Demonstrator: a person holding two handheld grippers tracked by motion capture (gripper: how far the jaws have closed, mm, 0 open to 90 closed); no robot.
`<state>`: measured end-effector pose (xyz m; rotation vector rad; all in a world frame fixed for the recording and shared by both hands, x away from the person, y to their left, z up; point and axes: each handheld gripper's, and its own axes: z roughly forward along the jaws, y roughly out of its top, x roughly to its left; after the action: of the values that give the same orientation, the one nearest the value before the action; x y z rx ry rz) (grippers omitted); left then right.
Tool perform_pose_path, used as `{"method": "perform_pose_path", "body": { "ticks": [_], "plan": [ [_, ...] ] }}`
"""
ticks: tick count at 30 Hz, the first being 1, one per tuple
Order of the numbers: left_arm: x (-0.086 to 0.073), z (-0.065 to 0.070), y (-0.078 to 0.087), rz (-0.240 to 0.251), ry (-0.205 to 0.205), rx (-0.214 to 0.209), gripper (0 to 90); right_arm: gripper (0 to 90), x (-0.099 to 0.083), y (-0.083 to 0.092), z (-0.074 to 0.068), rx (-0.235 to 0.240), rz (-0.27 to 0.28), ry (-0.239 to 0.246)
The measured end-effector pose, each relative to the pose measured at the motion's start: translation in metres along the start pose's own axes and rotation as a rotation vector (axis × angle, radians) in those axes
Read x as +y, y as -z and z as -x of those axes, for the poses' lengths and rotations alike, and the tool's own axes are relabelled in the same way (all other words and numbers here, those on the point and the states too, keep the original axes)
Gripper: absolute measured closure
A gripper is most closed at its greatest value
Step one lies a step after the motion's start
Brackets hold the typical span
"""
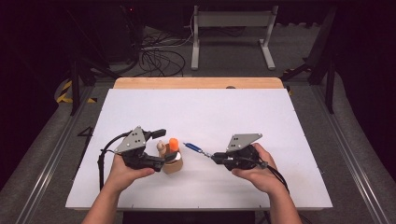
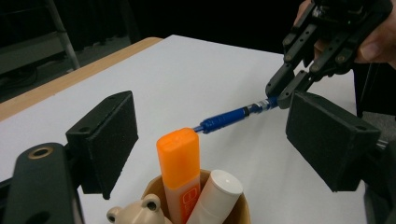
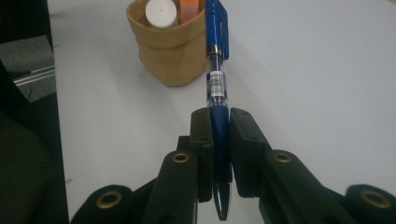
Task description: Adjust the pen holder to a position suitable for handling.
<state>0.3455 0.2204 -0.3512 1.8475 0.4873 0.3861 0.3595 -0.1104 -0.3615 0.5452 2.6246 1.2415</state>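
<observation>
Above the white table [image 1: 261,121], the right gripper [image 1: 215,157] fingers clamp the blue pen [image 3: 217,70]; left gripper [image 2: 210,135] fingers released beside the cup [image 3: 163,56].

I'm seeing bare white worktop [image 1: 210,112] lying open beyond and to both sides of the brown paper cup [image 1: 173,164]. The cup is standing just beside my left tongs [image 1: 164,147], whose jaws are flanking it without touching. An orange highlighter [image 2: 179,168], a white tube [image 2: 218,191] and a beige figure [image 2: 140,212] are crowding its mouth. The blue pen [image 1: 195,149], clamped in my right tongs [image 1: 214,157], is spanning the gap toward the cup.
</observation>
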Motion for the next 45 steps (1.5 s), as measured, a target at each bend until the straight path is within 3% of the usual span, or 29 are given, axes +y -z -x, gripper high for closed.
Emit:
{"method": "perform_pose_path", "body": {
  "ticks": [8,14,21,25,30,38,40,42,45],
  "plan": [
    [0.006,0.003,-0.008,-0.015,-0.034,-0.003,21.9,80.8,0.016,0.004,0.004,0.026,0.015,-0.031],
    [0.006,0.002,-0.015,-0.021,0.004,-0.004,22.6,80.8,0.021,0.005,0.003,0.013,0.050,-0.034],
    [0.008,0.001,-0.021,-0.041,0.024,0.002,23.9,80.7,0.025,0.010,0.000,-0.007,0.102,0.007],
    [0.008,0.001,-0.024,-0.044,0.052,-0.019,24.4,80.8,0.027,0.012,-0.004,-0.015,0.140,0.049],
    [0.009,-0.001,-0.026,-0.015,0.114,-0.054,25.8,80.7,0.029,0.012,-0.009,-0.045,0.171,0.091],
    [0.009,-0.004,-0.025,-0.004,0.138,-0.044,31.0,80.7,0.029,0.009,-0.012,-0.048,0.190,0.126],
    [0.010,-0.004,-0.024,-0.009,0.122,-0.029,31.3,80.7,0.029,0.008,-0.012,-0.050,0.183,0.132],
    [0.011,-0.004,-0.021,-0.027,0.082,0.014,31.0,80.7,0.028,0.008,-0.012,-0.051,0.171,0.141],
    [0.013,-0.005,-0.016,-0.038,0.027,0.038,30.8,80.7,0.027,0.008,-0.011,-0.040,0.144,0.140]
  ]
}}
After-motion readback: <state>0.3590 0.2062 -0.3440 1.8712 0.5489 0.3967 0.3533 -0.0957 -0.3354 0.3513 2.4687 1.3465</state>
